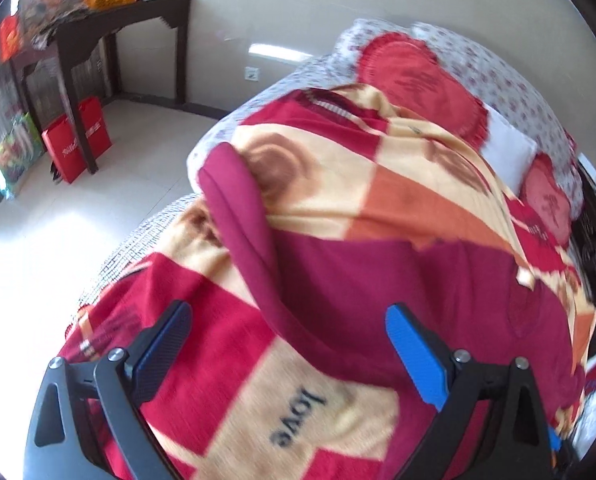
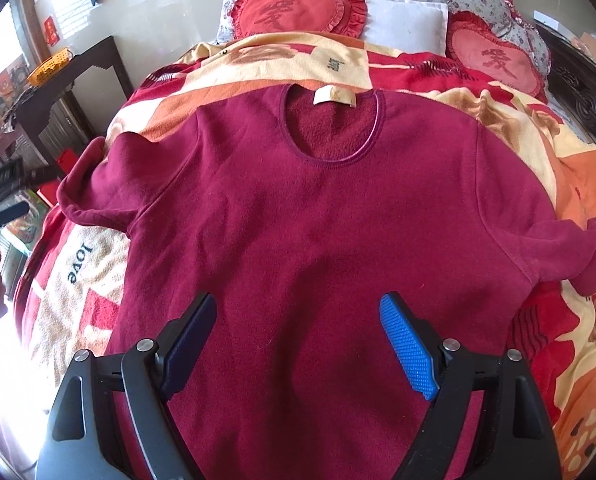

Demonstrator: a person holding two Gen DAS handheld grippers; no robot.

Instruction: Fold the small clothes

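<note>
- Lying face up on the blanket [image 2: 529, 152] that is covering the bed [image 1: 146, 240], the maroon top [image 2: 317, 220] is sitting spread out, neckline [image 2: 333, 128] toward the head edge where the heart cushions [image 2: 294, 12] and a white pillow [image 2: 405, 20] are resting.
- The body of the top is lying flat and fairly smooth, which I am reading as a garment laid out ready for a first fold, not one already part-folded.
- Both sleeves are running out sideways: the left sleeve [image 1: 238, 216] is reaching toward the bed's left edge, its cuff bunching a little, and the right sleeve [image 2: 577, 252] is curling near the right edge.
- The right tongs [image 2: 298, 344] are hanging over the lower middle of the top with fingers spread wide apart and nothing between them; whether they are touching the cloth I cannot tell.
- The left tongs [image 1: 288, 356] are also standing wide apart and empty, hovering at the left side where sleeve and body are meeting, probably lining up to take the sleeve or side seam.
- That view is blurring, so finer detail there is uncertain.
- A dark worktop [image 1: 138, 12] is standing against the wall beyond the left edge, playing no part.
</note>
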